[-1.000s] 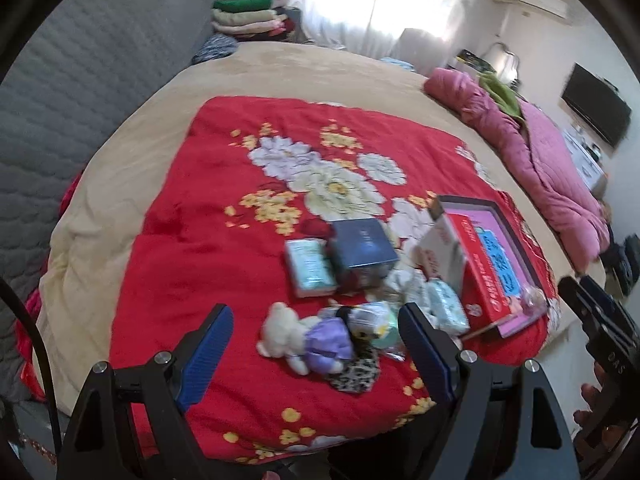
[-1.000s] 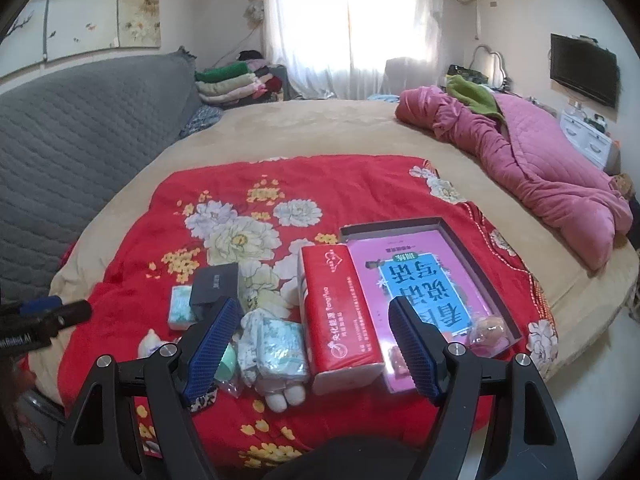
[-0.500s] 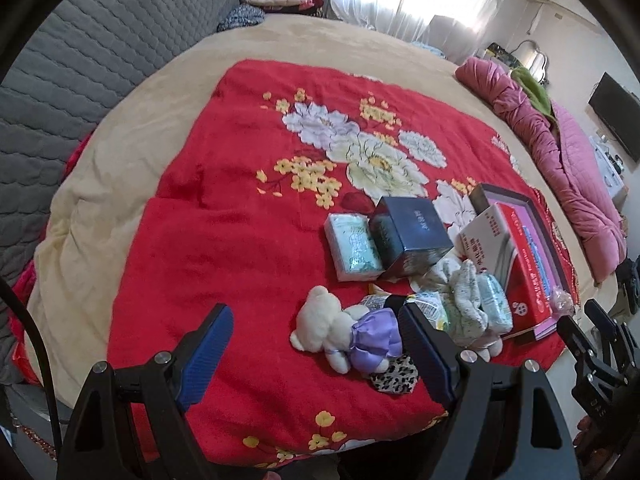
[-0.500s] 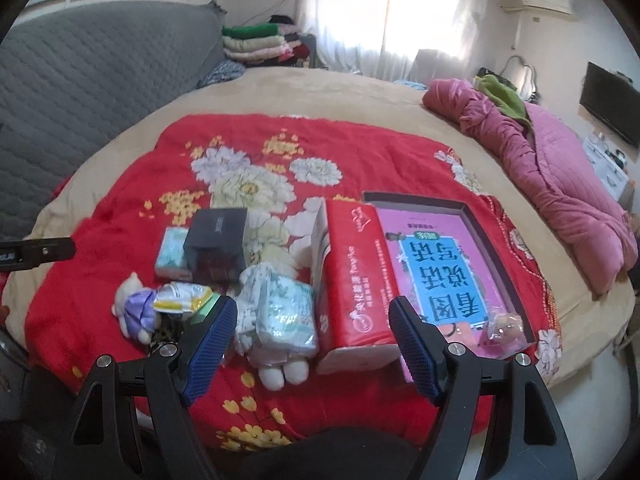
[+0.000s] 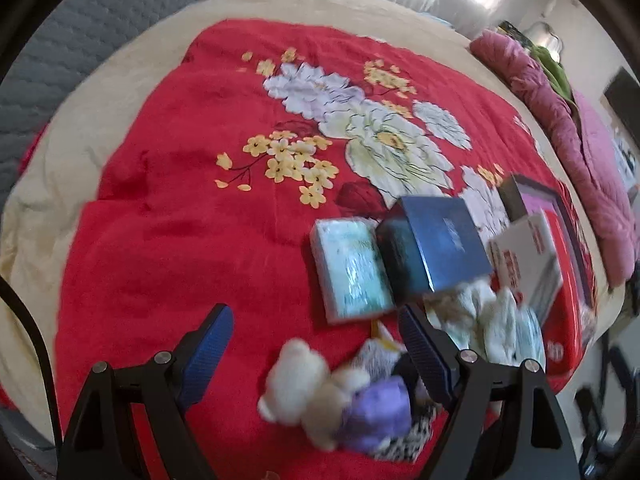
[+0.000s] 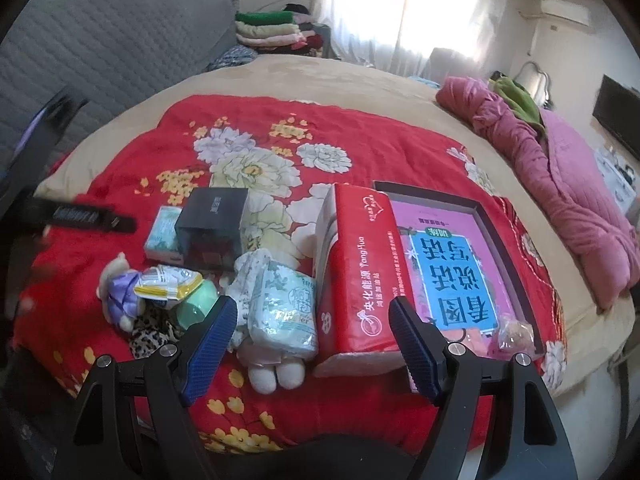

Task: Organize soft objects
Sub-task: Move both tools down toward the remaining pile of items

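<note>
A small cream teddy bear in a purple dress lies on the red floral blanket, just ahead of my open, empty left gripper. It also shows in the right wrist view. A second pale plush toy lies under a soft tissue pack. My right gripper is open and empty, above the tissue pack and the red tissue box. A snack packet and a leopard-print cloth lie beside the bear.
A dark blue box, a teal tissue pack and a pink-lidded flat box sit on the blanket. A crumpled pink quilt lies at right. A grey quilted headboard stands at left. The bed edge is close below.
My left gripper has moved forward and down toward the teddy bear, and its view is blurred. My right gripper has moved closer to the tissue pack and red box.
</note>
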Available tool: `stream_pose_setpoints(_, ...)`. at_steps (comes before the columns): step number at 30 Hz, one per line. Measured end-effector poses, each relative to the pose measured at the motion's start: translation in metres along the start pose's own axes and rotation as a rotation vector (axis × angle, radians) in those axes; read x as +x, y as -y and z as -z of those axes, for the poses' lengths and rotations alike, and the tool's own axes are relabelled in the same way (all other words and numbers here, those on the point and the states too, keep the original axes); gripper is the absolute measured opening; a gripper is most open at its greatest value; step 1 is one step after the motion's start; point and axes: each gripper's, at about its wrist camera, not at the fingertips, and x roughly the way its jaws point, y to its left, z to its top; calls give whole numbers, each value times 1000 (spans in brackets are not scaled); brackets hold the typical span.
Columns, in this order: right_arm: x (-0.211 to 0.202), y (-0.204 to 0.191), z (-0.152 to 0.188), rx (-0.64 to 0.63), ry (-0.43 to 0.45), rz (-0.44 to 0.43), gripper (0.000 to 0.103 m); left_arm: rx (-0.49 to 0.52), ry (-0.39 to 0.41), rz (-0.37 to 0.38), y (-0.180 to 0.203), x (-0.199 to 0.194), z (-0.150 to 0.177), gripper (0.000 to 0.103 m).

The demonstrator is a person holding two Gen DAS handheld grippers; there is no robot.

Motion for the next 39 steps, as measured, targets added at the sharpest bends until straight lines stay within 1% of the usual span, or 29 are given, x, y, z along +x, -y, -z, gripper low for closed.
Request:
stream_pose_setpoints(3, 4, -7, 3, -61, 4, 10, 79, -48, -40, 54, -10, 20, -10, 84)
stream_pose_setpoints(5, 10, -13, 6, -95, -8, -3, 79, -86, -68, 98, -15, 34, -14, 84)
stream_pose_setpoints(7, 15, -17, 10, -128, -27, -8, 79, -100, -83, 99, -17, 44, -17, 84)
stream_pose_setpoints(11, 27, -33, 20, -242, -49, 55, 79, -129, -110, 149, -18, 58, -17, 84)
stream_pose_setpoints(14, 35, -40, 24, -313, -50, 129, 79, -137, -124, 143, -21, 65, -17, 84)
stream_pose_setpoints(18, 44, -48, 26, -360, -51, 124, 79, -146, -130, 146, -21, 71, -19, 84)
stream_pose_setpoints(21, 51, -58, 28, -403, -46, 147, 79, -146, -134, 152, -21, 73, -20, 83)
stream_pose_setpoints(25, 66, -64, 30, -444, -61, 174, 78, -137, -134, 147, -18, 73, -21, 83)
stream_pose_setpoints(26, 70, -64, 29, -449, -67, 174, 67, -134, -135, 138, -17, 74, -21, 83)
stream_pose_setpoints(27, 74, -64, 29, -451, -75, 174, 59, -132, -135, 129, -15, 74, -20, 82)
stream_pose_setpoints(28, 78, -62, 29, -447, -85, 169, 45, -127, -137, 118, -13, 75, -20, 80)
stream_pose_setpoints(29, 80, -63, 29, -441, -95, 164, 40, -120, -134, 107, -10, 76, -20, 80)
stream_pose_setpoints(32, 80, -58, 27, -410, -90, 152, 38, -101, -130, 83, -4, 78, -21, 75)
stream_pose_setpoints(35, 74, -51, 21, -355, -68, 119, 29, -88, -124, 75, -1, 79, -21, 68)
stream_pose_setpoints(36, 72, -47, 20, -329, -66, 104, 28, -88, -122, 80, -1, 78, -21, 61)
stream_pose_setpoints(37, 71, -40, 17, -285, -67, 79, 27, -90, -120, 98, -1, 78, -21, 47)
stream_pose_setpoints(38, 69, -37, 14, -259, -66, 65, 26, -98, -121, 136, -2, 76, -21, 39)
stream_pose_setpoints(39, 68, -30, 12, -218, -64, 42, 26, -106, -120, 157, -2, 76, -21, 37)
